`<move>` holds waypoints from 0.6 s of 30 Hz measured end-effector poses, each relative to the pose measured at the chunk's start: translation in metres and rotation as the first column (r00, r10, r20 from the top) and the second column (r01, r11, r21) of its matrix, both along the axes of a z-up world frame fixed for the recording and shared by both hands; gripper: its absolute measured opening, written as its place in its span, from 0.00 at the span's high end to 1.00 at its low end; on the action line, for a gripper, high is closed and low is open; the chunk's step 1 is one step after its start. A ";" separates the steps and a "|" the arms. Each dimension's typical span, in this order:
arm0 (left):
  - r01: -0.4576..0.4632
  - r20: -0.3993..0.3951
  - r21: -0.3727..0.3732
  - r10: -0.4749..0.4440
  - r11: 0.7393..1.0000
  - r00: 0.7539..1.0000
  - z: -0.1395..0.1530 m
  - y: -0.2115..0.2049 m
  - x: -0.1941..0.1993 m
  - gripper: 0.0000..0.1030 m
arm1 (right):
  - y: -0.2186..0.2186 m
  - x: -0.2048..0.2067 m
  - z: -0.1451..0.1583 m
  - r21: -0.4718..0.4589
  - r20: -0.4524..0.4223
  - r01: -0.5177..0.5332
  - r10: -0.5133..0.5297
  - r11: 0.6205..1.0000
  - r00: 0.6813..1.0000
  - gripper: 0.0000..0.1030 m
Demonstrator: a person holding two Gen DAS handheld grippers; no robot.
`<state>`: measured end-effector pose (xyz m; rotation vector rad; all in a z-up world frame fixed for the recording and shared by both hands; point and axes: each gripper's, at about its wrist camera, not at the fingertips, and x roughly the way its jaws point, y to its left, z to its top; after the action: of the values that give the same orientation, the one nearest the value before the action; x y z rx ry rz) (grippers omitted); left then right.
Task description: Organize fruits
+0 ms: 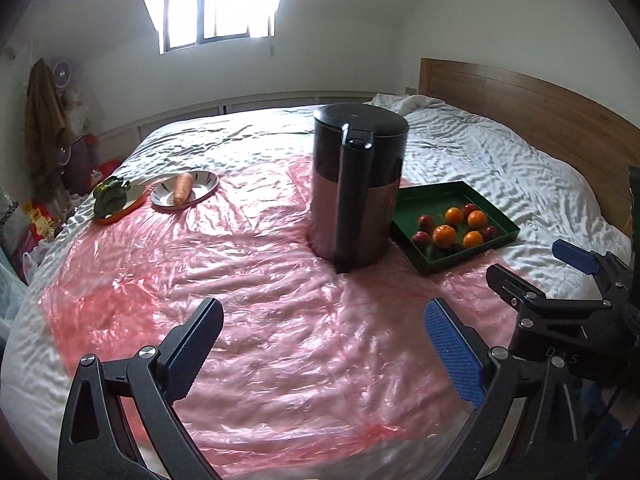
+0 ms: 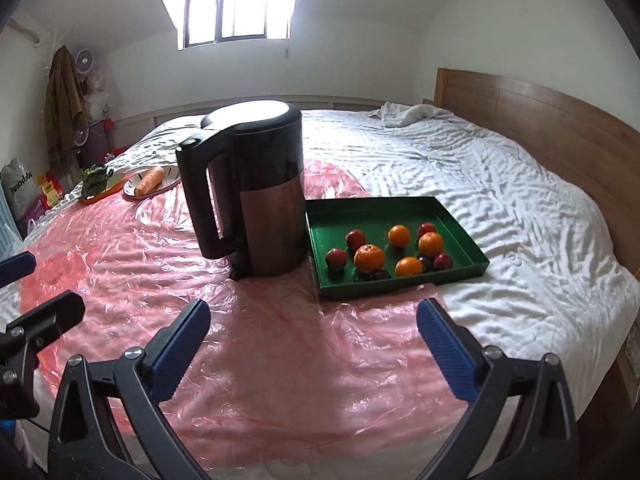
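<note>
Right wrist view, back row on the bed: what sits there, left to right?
Orange-rimmed plate of leafy greens → white striped plate holding a carrot → black-and-copper electric kettle → dark green rectangular tray of oranges and small red fruits.

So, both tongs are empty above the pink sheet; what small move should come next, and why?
Probably bring the right tongs forward toward the green tray and over the nearest orange. Both tongs stand open and hold nothing, the fruit lies loose in the tray, and the kettle stands between the left tongs and it.
</note>
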<state>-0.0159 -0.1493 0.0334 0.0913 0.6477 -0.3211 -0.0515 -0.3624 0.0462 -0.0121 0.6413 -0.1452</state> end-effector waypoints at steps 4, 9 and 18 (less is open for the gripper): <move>-0.013 -0.008 0.002 0.013 1.000 1.000 -0.002 0.006 -0.001 0.04 | 0.002 0.001 -0.003 0.002 -0.006 -0.004 0.004 1.000 1.000 0.00; -0.014 -0.006 0.005 0.014 1.000 1.000 -0.003 0.007 -0.001 0.04 | 0.004 0.004 -0.004 -0.012 -0.016 -0.011 0.010 1.000 1.000 0.00; -0.048 -0.020 0.013 0.048 0.999 0.999 -0.008 0.016 0.005 0.04 | 0.007 0.013 -0.007 -0.033 -0.037 -0.030 0.028 0.999 0.999 0.00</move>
<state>-0.0107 -0.1337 0.0257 0.0844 0.6706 -0.2722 -0.0390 -0.3551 0.0394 -0.0563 0.6754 -0.1278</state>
